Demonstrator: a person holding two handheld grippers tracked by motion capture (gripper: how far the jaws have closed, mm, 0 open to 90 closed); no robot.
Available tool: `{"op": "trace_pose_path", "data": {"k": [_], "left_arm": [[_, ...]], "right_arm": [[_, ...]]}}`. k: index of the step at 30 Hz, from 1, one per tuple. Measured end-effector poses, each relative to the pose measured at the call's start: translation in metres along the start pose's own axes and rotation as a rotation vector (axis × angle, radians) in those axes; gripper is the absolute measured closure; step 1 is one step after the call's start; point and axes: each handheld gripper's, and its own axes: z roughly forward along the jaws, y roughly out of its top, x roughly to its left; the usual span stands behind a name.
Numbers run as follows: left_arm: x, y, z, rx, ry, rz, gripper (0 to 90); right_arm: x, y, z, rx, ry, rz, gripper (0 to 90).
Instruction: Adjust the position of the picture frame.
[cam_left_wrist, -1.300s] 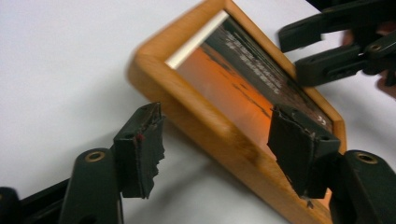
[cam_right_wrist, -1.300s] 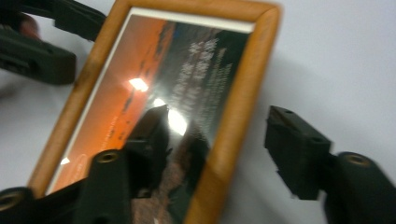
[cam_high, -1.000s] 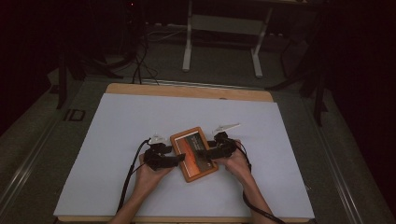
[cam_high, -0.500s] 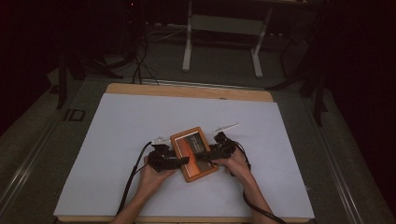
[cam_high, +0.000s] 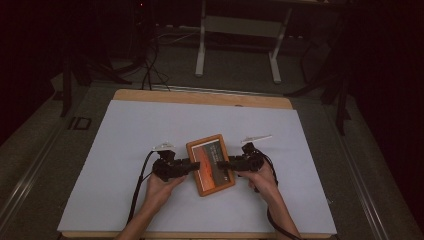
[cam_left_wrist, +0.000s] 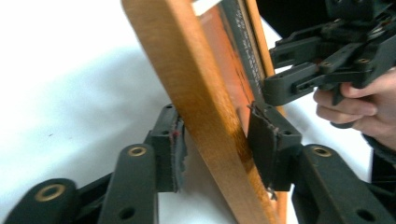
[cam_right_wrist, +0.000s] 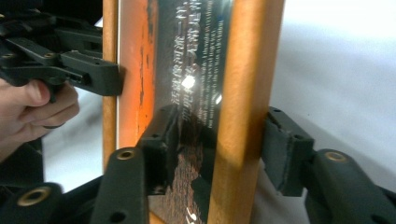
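Both tools have just been closing on the frame (cam_high: 210, 164), which has shifted slightly since the earlier view. On the left, the left tool (cam_high: 194, 166) has its jaws about half closed around the frame's left edge, pads touching the wood. Centre, the frame sits on the white surface (cam_high: 125, 135), its near-left edge tilted up. On the right, the right tool (cam_high: 223, 164) straddles the right edge, one pad on the glass, the other just beside the wood.

Wood-framed picture (cam_high: 210, 164), orange print, mid-table
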Motion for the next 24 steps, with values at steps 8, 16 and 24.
{"op": "trace_pose_path", "data": {"k": [8,16,24], "left_arm": [[-0.001,0.006,-0.01,-0.031,-0.043,-0.017,64.7],[-0.001,0.01,-0.02,-0.054,-0.037,-0.01,64.1],[0.004,0.011,-0.024,-0.058,-0.046,-0.074,64.2]], "right_arm": [[0.011,-0.003,-0.014,-0.029,0.003,-0.024,58.4],[0.028,-0.008,-0.016,-0.037,0.002,-0.05,62.9],[0.032,-0.018,-0.011,-0.009,0.029,0.017,64.8]]}}
